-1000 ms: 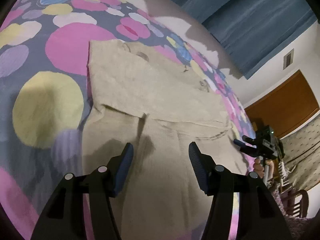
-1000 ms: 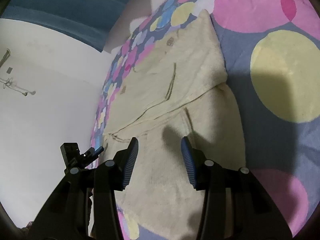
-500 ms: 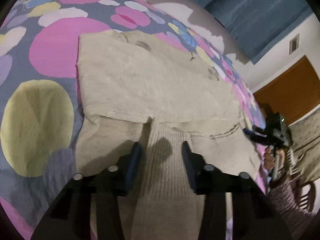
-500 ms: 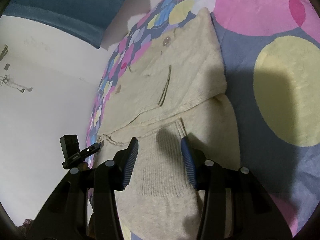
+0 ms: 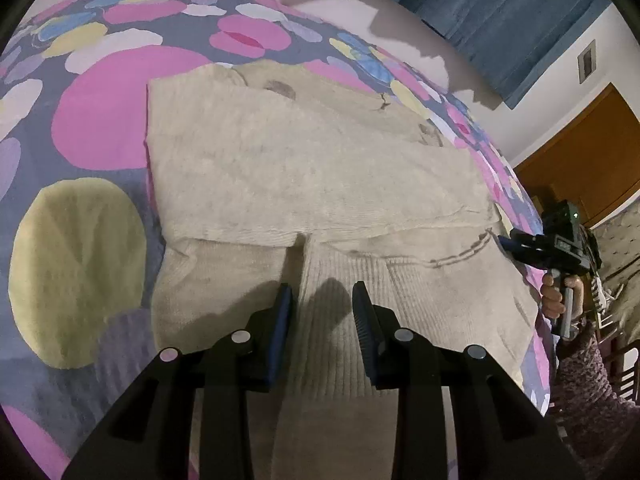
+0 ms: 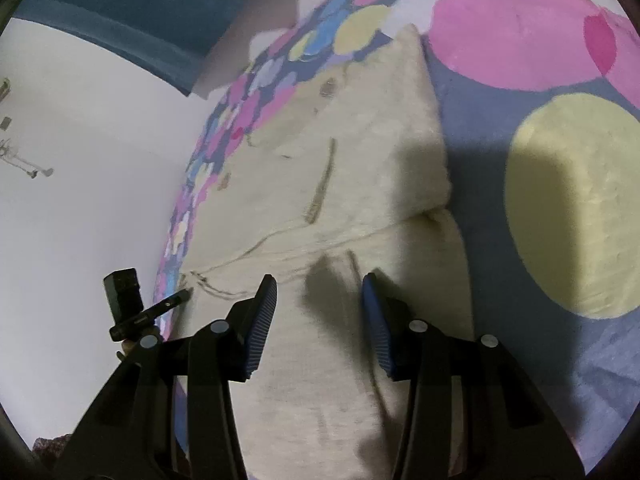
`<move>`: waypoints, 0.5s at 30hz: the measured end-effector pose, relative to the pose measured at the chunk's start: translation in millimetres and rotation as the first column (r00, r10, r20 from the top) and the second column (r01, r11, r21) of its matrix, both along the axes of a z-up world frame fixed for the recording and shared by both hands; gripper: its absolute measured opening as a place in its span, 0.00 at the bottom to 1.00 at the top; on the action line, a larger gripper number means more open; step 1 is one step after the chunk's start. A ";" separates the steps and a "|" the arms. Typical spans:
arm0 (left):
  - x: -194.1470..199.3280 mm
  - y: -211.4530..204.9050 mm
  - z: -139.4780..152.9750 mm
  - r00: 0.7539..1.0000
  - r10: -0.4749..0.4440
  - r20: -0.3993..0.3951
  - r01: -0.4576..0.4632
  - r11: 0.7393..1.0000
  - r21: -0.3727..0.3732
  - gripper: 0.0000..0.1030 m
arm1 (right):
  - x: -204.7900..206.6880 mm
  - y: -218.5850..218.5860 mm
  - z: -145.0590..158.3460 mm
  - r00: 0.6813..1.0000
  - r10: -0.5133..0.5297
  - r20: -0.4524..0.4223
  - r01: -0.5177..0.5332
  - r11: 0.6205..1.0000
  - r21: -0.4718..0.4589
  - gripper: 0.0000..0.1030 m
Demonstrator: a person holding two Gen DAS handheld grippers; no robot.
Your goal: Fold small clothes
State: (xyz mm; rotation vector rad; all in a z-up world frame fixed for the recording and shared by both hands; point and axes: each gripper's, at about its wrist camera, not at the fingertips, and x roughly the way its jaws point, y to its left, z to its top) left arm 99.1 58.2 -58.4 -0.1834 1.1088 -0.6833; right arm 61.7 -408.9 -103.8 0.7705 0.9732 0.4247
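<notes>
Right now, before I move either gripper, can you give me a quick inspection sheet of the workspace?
Surface: bed under a grey cover with pink and yellow circles.
Job's things: cream knitted cardigan, partly folded, ribbed sleeve lying toward the cameras.
Clutter: nothing seen.
Grippers: left gripper open over the ribbed sleeve; right gripper open over the cardigan, holding nothing.
Cables: nothing seen.
Surroundings: blue curtain, white wall, brown wooden door.

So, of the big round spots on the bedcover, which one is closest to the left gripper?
The big yellow spot, just left of the left gripper beside the beige sweater. The big pink spot lies farther up.
</notes>
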 end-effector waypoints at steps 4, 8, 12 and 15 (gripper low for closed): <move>-0.1 -1.7 -0.9 1.000 -0.004 0.001 0.004 1.000 -0.001 0.31 | -2.3 5.4 -1.0 0.999 0.034 0.001 -0.034 0.999 0.013 0.43; -1.9 -8.4 1.9 0.999 -0.018 0.026 0.018 1.000 0.023 0.31 | -5.0 5.3 2.7 0.999 0.041 -0.002 -0.041 0.999 -0.016 0.41; -4.1 -14.2 1.7 0.999 -0.024 0.043 0.022 0.999 0.044 0.30 | -4.8 18.5 7.3 0.998 0.058 -0.002 -0.057 0.986 -0.156 0.15; -8.0 -18.7 4.2 0.997 -0.023 0.078 0.016 0.996 0.085 0.06 | -8.4 26.9 12.8 0.998 0.062 0.015 -0.057 0.971 -0.231 0.05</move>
